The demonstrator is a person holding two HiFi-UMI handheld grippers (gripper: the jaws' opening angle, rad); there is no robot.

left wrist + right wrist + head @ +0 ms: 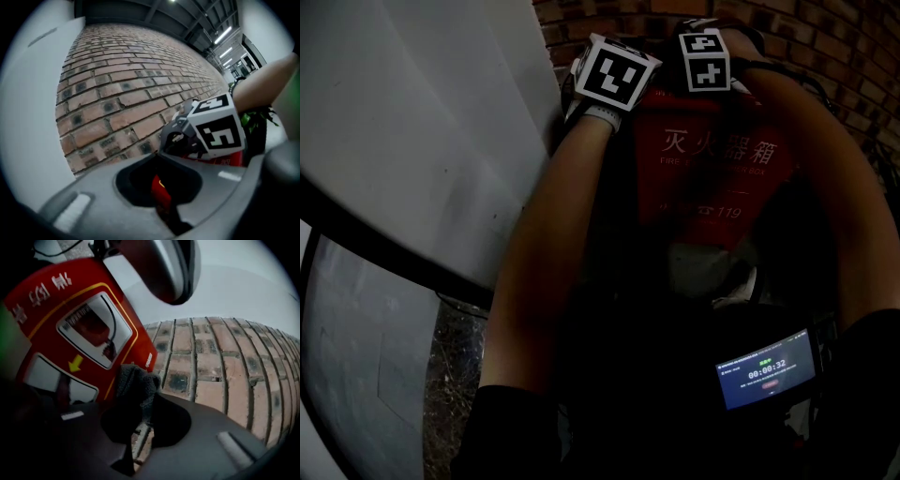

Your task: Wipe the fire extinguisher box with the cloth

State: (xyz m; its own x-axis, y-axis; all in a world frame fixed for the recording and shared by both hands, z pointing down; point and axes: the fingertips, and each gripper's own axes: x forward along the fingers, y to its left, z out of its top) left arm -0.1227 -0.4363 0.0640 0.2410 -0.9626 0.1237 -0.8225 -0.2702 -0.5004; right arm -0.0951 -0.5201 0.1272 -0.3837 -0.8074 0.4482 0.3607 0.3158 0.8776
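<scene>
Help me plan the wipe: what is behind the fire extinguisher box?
A brick wall stands behind the fire extinguisher box. Its back face is hidden; the cloth covers part of its edge.

Both my arms stretch forward, away from the body; the left arm (546, 253) and the right arm (830, 178) are bare below dark sleeves; the two wrists come near each other at the far end. The left marker cube (617, 72) sits just beside the right marker cube (705, 59), the right one a little further out. On the left gripper (165, 206) the fingers (93, 201) are drawn together; on the right gripper (133, 427) the fingers (211, 446) are closed on a dark grey cloth (136, 385), which stands out past the tips. From the left gripper view, the right one is close at the right side, with its forearm behind it.
</scene>
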